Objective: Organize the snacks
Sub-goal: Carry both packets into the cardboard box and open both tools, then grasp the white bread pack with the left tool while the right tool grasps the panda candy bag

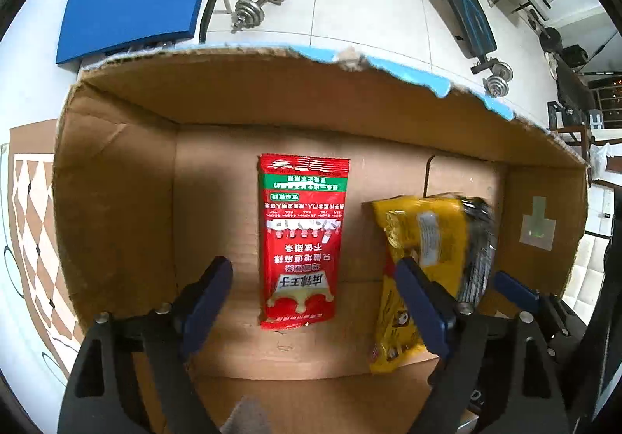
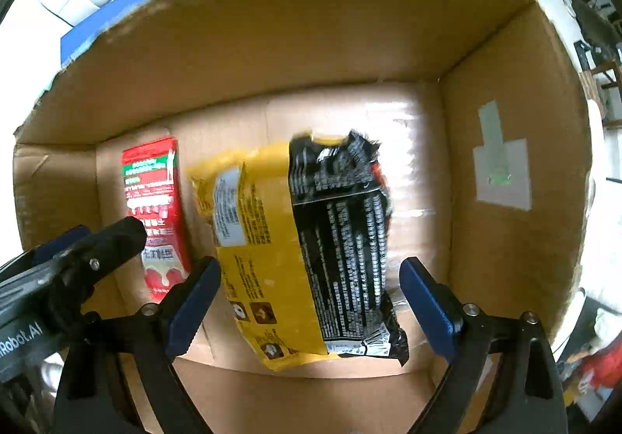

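So far two snacks are lying inside the cardboard box (image 1: 116,181): the red packet (image 1: 301,239) under the spread left hand-held gripper (image 1: 315,302), the yellow-black bag (image 2: 307,251) under the spread right hand-held gripper (image 2: 311,302). Neither is pinching anything; other snacks are not showing.

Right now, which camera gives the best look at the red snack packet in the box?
The left wrist view. The red packet lies flat on the cardboard box floor, whole and sharp between the open fingers. In the right wrist view the red packet sits off to the side, blurred, its lower end hidden behind the other gripper.
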A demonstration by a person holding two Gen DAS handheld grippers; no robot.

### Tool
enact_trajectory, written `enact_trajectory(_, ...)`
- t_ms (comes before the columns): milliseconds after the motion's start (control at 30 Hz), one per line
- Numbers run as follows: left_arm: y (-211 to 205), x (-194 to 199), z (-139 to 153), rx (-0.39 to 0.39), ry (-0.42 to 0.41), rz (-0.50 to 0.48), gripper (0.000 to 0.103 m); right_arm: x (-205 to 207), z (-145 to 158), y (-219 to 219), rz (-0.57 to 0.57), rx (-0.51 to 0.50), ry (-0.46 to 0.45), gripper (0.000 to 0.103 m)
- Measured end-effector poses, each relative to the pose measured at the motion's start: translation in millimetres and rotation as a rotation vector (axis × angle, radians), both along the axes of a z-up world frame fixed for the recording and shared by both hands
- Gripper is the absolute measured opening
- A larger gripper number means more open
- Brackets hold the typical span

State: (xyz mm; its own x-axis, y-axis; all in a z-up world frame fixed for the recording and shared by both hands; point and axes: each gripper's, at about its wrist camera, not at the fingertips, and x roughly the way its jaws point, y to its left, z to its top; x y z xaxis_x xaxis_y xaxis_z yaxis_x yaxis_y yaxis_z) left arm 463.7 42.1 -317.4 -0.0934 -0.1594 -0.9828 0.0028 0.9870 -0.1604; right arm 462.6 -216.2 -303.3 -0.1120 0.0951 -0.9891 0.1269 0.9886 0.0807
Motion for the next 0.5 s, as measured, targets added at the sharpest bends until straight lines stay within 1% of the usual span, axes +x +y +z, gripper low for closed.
enact_trajectory(67, 2.0, -2.7, 6.2, -0.006, -0.014, 0.003, 0.086, 0.0, 6.8, 6.3, 0.005, 0.002, -0.001, 0.097)
enact_trajectory(233, 5.6, -17.4, 28.8, -0.014, -0.076, -0.015, 0.086, -9.3, 34.4, 27.9, 0.046, -0.014, -0.048, 0.097)
enact_trajectory(367, 6.3, -33.9, 50.0, -0.002, -0.156, -0.008, 0.086, -37.2, 67.1, 44.7, 0.095, -0.030, -0.110, 0.097)
enact_trajectory(433, 8.5, -49.1, 65.1, 0.010, -0.208, -0.004, 0.086, -55.7, 83.5, 51.0, 0.110, -0.045, -0.150, 0.097)
enact_trajectory(500, 11.0, -64.9, 80.2, 0.019, -0.261, 0.004, 0.086, -72.3, 96.1, 42.0, 0.119, -0.056, -0.191, 0.097)
